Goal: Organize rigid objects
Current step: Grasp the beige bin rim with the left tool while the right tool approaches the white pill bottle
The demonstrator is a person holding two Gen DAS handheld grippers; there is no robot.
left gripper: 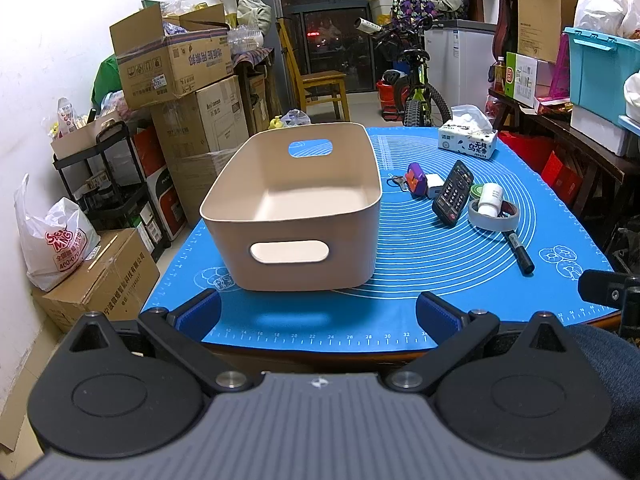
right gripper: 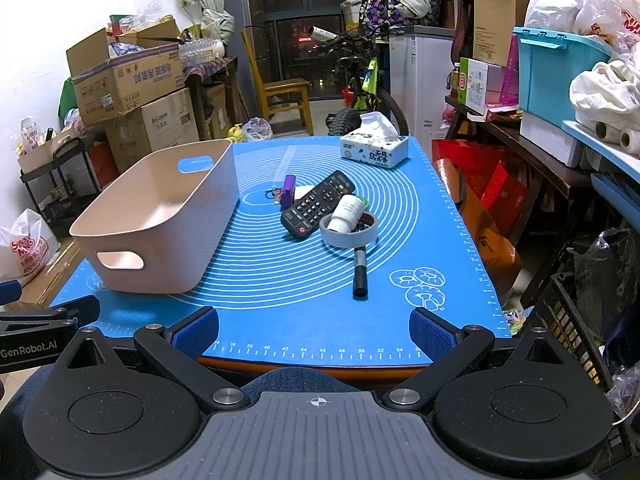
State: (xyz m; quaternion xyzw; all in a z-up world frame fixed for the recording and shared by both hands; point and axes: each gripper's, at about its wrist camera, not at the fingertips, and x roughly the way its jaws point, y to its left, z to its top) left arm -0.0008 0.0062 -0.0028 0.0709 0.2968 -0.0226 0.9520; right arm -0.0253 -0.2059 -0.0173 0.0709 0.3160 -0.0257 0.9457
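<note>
While both tools hover at the near edge of the table [right gripper: 312, 362], a beige plastic bin [left gripper: 296, 216] with cut-out handles stands empty on the left side of a blue silicone mat [right gripper: 280, 300]. The left tool [left gripper: 318, 312] has its blue-padded fingers spread wide apart, holding nothing, just short of the bin's near wall. The right tool [right gripper: 314, 330] is likewise spread wide and grips nothing, facing a cluster of small items at the mat's centre. There, a black remote control [right gripper: 318, 204] lies propped at a tilt against a white charger block [left gripper: 434, 185], beside a purple gadget [right gripper: 289, 191] with keys attached. A white pill bottle [right gripper: 347, 213] lies on its side, resting in a roll of tape [right gripper: 349, 236], with a small green item [left gripper: 477, 192] just behind it. A black marker [right gripper: 360, 270] runs from under the tape roll toward the near edge. A tissue pack [right gripper: 374, 152] sits at the far end of the mat, well apart from the cluster. Cardboard boxes [left gripper: 176, 60], a wooden chair [right gripper: 282, 92] and a bicycle [left gripper: 416, 92] crowd the room behind.
</note>
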